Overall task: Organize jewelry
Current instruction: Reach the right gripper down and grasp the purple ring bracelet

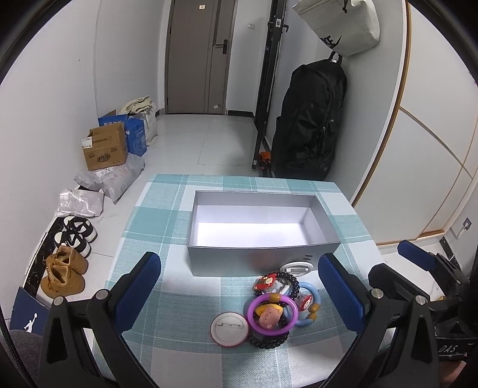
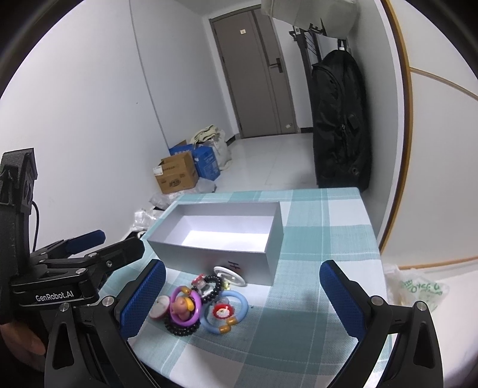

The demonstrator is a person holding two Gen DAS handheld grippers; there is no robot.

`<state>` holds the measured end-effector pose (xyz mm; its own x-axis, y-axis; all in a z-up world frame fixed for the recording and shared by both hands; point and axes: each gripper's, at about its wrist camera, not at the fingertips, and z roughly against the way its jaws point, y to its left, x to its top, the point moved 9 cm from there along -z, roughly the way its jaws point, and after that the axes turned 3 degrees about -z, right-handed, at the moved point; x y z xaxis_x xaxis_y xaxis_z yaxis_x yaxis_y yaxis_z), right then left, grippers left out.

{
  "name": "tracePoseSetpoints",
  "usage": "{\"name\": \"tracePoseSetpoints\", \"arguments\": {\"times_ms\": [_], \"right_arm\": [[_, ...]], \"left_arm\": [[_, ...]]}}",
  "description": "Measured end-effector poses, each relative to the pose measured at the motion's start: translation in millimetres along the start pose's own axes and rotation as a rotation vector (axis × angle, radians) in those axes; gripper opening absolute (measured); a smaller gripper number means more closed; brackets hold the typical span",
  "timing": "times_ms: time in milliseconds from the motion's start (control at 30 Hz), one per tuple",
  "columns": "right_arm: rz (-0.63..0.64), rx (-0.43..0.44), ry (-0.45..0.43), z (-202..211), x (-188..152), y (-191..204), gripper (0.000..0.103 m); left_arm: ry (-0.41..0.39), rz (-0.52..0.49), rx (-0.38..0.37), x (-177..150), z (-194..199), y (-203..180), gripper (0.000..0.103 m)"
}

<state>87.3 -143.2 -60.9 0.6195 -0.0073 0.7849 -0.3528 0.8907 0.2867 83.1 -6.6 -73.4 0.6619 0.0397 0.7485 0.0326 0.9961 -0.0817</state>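
While both grippers hover over the near edge of the table (image 1: pixel 167 215), I see its woven cloth of teal, pale blue and white checks running back to a white tiled floor (image 1: pixel 209 134) and a brown door (image 1: pixel 197 56) in plain white walls. Along the left wall sit a cardboard box (image 1: pixel 104 147), a blue box (image 1: pixel 137 135), grey mail bags (image 1: pixel 119 177), two black-and-white sneakers (image 1: pixel 77 232) and tan boots (image 1: pixel 64 273). A black backpack (image 1: pixel 310 119) hangs at the right beside a dark rack (image 1: pixel 269 89), with a cream bag (image 1: pixel 343 24) above it. Mid-table stands a grey box (image 1: pixel 263 259), rectangular, open-topped, smooth matte card with a white floor; nothing lies in it. The jewelry lies in a small heap on the cloth just in front of its near wall: a purple ring (image 1: pixel 272 315) of glossy plastic around a little doll figure, a blue ring (image 1: pixel 307 304) with orange beads, a black bead bracelet (image 1: pixel 291 283), another bead loop (image 1: pixel 269 341) under the purple ring, a red charm (image 1: pixel 266 282), a round white badge (image 1: pixel 228 328) lying pin-side up, and a white disc (image 1: pixel 298 267) touching the box. My left gripper (image 1: pixel 239 286) is spread wide with nothing between its blue, ribbed pads (image 1: pixel 139 292); the heap lies between them, toward the right pad. My right gripper (image 2: pixel 242 295) is likewise released and bare, and the heap lies toward its left pad (image 2: pixel 143 298). In the right wrist view the left gripper shows at the left edge, and a crumpled plastic bag (image 2: pixel 418 289) lies off the table's right side.
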Motion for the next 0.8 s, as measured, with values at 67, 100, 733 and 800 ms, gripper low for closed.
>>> {"name": "tracePoseSetpoints", "arguments": {"times_ms": [67,100,733,800], "right_arm": [[0.005,0.000,0.009,-3,-1,1,0.103],[0.006,0.001,0.017,-4,-2,1,0.103],[0.101,0.188,0.282,-56,-49,50,0.061],[0.144,0.171,0.291,-59,-54,55,0.055]], "left_arm": [[0.007,-0.001,-0.008,0,-1,2,0.102],[0.007,0.003,-0.015,0,-1,4,0.102],[0.143,0.073,0.006,-21,-20,68,0.102],[0.152,0.046,0.019,-25,-20,70,0.102]]}}
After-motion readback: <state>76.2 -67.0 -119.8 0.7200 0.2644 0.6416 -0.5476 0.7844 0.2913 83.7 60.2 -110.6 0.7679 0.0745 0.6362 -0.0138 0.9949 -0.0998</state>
